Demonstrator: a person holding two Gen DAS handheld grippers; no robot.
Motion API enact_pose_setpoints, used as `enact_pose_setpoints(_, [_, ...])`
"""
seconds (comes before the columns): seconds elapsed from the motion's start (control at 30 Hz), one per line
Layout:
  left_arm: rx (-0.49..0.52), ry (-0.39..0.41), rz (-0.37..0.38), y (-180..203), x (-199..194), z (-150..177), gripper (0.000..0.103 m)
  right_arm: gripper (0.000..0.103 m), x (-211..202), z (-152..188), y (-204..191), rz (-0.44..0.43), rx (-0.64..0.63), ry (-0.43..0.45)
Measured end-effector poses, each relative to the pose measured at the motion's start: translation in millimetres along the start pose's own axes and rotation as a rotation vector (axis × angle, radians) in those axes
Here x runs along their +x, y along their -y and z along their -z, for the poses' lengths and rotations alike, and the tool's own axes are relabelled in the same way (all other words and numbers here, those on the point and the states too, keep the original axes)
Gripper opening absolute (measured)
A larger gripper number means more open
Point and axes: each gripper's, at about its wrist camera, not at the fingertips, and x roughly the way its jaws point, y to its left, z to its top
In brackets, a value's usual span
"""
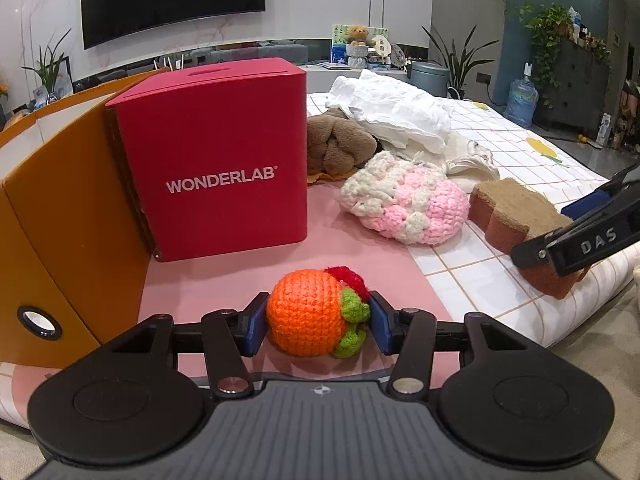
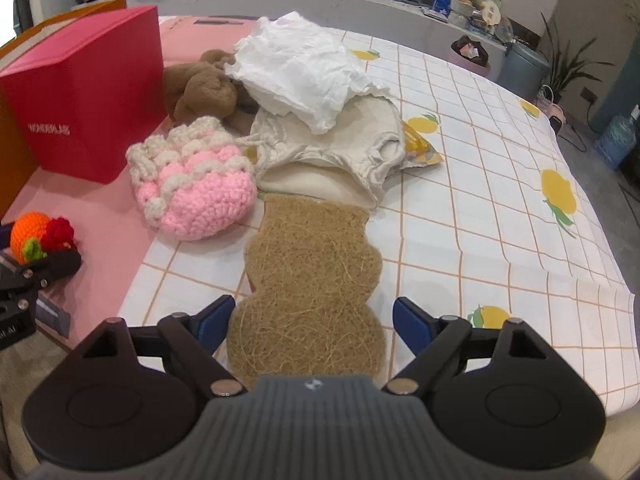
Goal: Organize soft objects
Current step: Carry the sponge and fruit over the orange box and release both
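An orange crochet fruit (image 1: 304, 316) with green leaves and a red tuft sits low over the pink mat (image 1: 224, 280), and my left gripper (image 1: 318, 310) is shut on it, blue pads pressed to both sides. It also shows at the left edge of the right wrist view as the orange fruit (image 2: 28, 236). My right gripper (image 2: 314, 318) stands open over the near end of a brown fibrous sponge (image 2: 312, 272); its pads flank the sponge with a gap on the right side. The sponge (image 1: 516, 216) lies on the checked sheet.
A red WONDERLAB box (image 1: 216, 160) stands against an orange box (image 1: 60, 208) on the left. A pink-and-white crochet pouch (image 2: 192, 192), a brown plush (image 2: 204, 84), a white crumpled cloth (image 2: 304, 68) and a cream cloth (image 2: 332, 148) lie behind the sponge. The checked sheet (image 2: 480, 200) stretches to the right.
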Motion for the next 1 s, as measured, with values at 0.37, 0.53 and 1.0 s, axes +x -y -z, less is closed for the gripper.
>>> enact_pose_setpoints(0.37, [0.011, 0.039, 0.026, 6.1, -11.7, -5.3, 0.059, 0.074, -9.9, 3.5, -10.1, 0.029, -0.057, 0.018])
enact_pose_setpoints(0.53, [-0.022, 0.059, 0.082, 6.4, -26.6, -19.7, 0.059, 0.074, -26.7, -0.7, -11.4, 0.07, -0.043, 0.041])
enact_pose_setpoints(1.0, [-0.064, 0.293, 0.086, -51.4, -110.4, -101.7, 0.059, 0.074, -114.4, -26.2, -60.2, 0.052, 0.164, 0.298])
